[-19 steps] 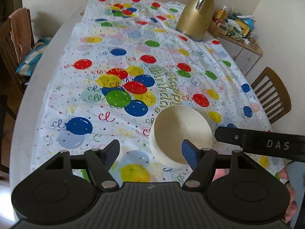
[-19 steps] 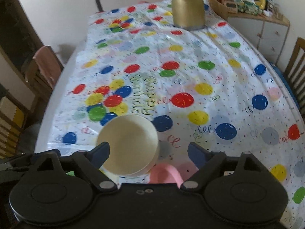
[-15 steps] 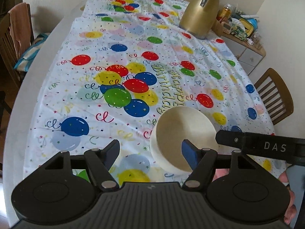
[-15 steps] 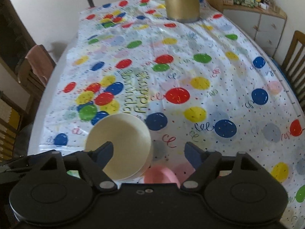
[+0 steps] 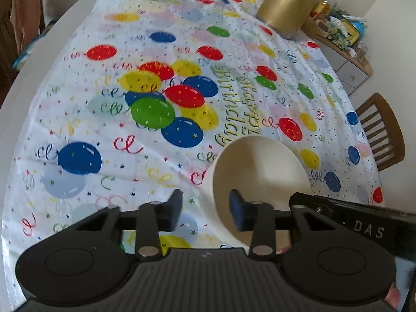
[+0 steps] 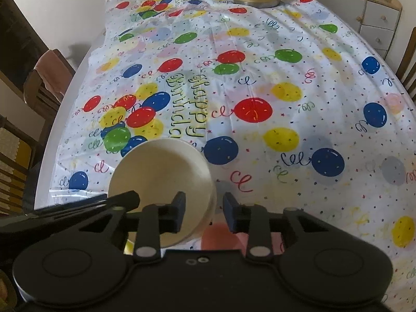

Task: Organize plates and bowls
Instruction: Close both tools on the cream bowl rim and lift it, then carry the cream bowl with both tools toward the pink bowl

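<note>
A cream bowl sits near the front of the balloon tablecloth. My left gripper straddles the bowl's left wall, one finger outside and one inside. Its jaws are closing, with gaps still showing on both sides of the wall. My right gripper straddles the right rim of the same cream bowl and is closing too, its pads clear of the rim. Something pink lies partly hidden just beneath the bowl. In the left wrist view the right gripper's black body shows at the right.
A gold thermos jug stands at the table's far end. A sideboard with clutter is behind it on the right. Wooden chairs stand at the right and left of the table.
Both pairs of jaws have narrowed around the cream bowl's opposite walls. Both cameras have come closer to the bowl, which now looks larger.
</note>
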The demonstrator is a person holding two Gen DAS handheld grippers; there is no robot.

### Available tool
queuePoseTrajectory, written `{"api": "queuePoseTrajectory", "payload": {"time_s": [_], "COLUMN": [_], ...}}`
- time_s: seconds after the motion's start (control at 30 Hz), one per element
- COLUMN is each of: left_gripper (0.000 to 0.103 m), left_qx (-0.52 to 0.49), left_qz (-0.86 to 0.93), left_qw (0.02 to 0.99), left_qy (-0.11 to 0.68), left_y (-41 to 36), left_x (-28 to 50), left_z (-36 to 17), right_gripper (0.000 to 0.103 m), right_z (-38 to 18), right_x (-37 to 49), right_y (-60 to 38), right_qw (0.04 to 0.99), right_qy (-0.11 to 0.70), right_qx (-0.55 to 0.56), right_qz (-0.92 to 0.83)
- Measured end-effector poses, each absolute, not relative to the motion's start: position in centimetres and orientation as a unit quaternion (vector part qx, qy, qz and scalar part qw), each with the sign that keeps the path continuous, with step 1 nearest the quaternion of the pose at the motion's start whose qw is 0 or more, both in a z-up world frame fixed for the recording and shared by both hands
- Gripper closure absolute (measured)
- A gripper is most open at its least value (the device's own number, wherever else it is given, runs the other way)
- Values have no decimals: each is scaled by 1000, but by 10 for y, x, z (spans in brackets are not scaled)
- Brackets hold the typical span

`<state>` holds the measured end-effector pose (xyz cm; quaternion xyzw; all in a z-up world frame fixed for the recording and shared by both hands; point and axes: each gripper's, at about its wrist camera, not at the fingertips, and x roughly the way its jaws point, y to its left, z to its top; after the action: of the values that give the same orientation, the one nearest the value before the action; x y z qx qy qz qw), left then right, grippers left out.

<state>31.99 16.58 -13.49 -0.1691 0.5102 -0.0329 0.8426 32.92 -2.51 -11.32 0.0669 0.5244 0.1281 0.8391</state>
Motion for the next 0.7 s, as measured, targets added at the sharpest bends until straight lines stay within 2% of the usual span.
{"api": "queuePoseTrajectory", "payload": {"time_s": [0.07,0.13,0.2,0.33,0.7], "left_gripper": [71,81,85,89,89], "left_qx": [-172,-172,-170,-171,-156], "left_qz": [-29,-31,-31,-27,-24], "left_qw": [842,844,844,842,847], "left_qy": [510,508,508,510,508], "left_y": [165,164,162,163,165], "left_x": [320,320,320,320,298], "left_z": [-136,-136,-136,-136,-114], "right_gripper": [83,87,90,97,97], "right_z": [-114,-113,-114,-114,-96], "right_x": [329,329,329,327,306], "right_y": [-23,-22,-21,-19,-16], "right_qw": [838,840,841,843,848], "right_qy": [526,525,526,525,513], "right_qx": [66,63,59,54,55], "right_qz": [130,124,117,109,123]}}
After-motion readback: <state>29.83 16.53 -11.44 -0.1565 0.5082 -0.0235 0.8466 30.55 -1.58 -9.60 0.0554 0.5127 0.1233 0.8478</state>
